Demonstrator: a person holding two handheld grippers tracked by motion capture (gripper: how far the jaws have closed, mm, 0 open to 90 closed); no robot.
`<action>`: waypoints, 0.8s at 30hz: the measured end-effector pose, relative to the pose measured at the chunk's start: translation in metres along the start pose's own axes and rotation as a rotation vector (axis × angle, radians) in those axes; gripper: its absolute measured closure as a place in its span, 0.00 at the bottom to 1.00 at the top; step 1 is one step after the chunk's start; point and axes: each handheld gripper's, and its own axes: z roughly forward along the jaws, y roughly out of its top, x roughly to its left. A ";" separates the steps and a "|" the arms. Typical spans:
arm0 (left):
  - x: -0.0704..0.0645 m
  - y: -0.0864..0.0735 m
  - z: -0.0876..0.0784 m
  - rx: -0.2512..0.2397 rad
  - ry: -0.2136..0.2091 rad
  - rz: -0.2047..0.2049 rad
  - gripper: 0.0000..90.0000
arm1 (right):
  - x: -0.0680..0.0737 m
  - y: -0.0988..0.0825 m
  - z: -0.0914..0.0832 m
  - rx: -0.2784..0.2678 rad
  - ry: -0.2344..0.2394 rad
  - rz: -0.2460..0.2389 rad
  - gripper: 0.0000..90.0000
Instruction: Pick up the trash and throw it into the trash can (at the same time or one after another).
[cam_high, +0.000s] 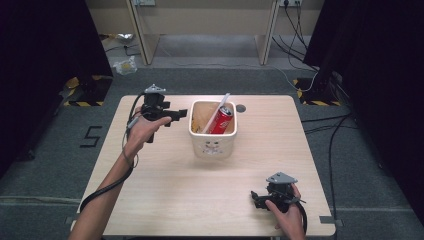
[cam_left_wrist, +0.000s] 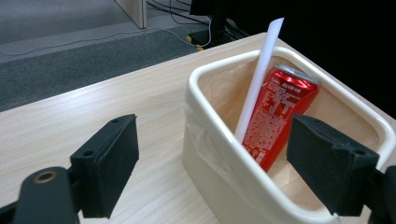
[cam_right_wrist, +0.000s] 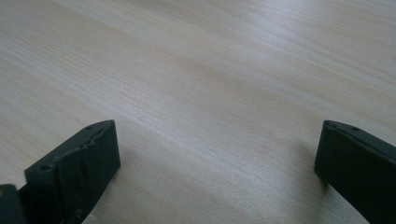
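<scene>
A cream plastic bin (cam_high: 212, 144) (cam_left_wrist: 219, 172) lined with a clear bag stands at the middle of the wooden table (cam_high: 165, 190). Inside it a red soda can (cam_high: 222, 120) (cam_left_wrist: 280, 114) leans, with a white straw-like strip (cam_high: 216, 114) (cam_left_wrist: 260, 74) resting against it. My left gripper (cam_high: 181, 114) (cam_left_wrist: 224, 168) is held open just left of the bin's rim, jaws wide and empty, pointing at the bin. Near the table's front right, my right gripper (cam_high: 256, 199) (cam_right_wrist: 215, 163) rests low over bare wood, open, nothing between its jaws.
Beyond the table lies grey carpet with cables (cam_high: 330, 130), a wooden desk frame (cam_high: 205, 30) at the back, and black stands with hazard-striped bases (cam_high: 82, 92) at both far corners. A small round hole (cam_high: 241, 108) sits in the tabletop behind the bin.
</scene>
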 end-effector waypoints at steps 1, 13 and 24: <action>0.002 -0.002 -0.002 -0.005 0.001 -0.003 0.18 | 0.000 0.000 0.000 0.000 0.000 0.000 0.00; 0.018 -0.024 -0.015 -0.022 0.011 -0.043 0.18 | 0.000 0.000 0.000 0.000 0.000 0.000 0.00; 0.029 -0.047 -0.018 -0.017 0.025 -0.058 0.18 | 0.000 0.000 0.000 0.000 0.000 0.000 0.00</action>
